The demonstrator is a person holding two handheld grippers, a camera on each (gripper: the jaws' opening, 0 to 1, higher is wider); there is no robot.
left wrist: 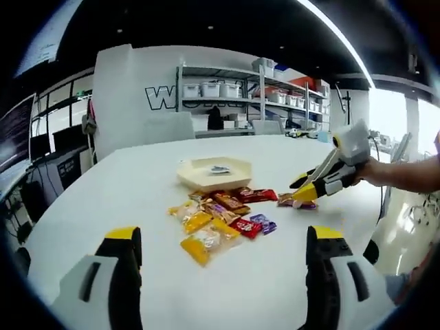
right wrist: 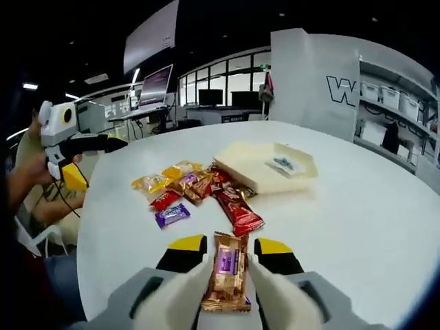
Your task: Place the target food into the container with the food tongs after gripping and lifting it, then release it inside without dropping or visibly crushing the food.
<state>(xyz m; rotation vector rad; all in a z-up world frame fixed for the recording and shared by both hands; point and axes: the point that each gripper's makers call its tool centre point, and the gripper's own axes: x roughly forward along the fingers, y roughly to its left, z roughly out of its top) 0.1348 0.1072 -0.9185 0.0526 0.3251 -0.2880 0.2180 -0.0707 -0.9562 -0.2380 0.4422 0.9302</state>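
While the right gripper has its jaws clamped on a brown-and-purple snack packet low over the white table, the carry and release are left to do. Its goal, the cream tray, holds one small wrapped item, possibly a candy. Left gripper hangs back, jaws apart, empty.

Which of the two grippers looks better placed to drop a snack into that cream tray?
Right. The right gripper already has a brown snack packet between its jaws, with the tray ahead. The left gripper is open and holds nothing.
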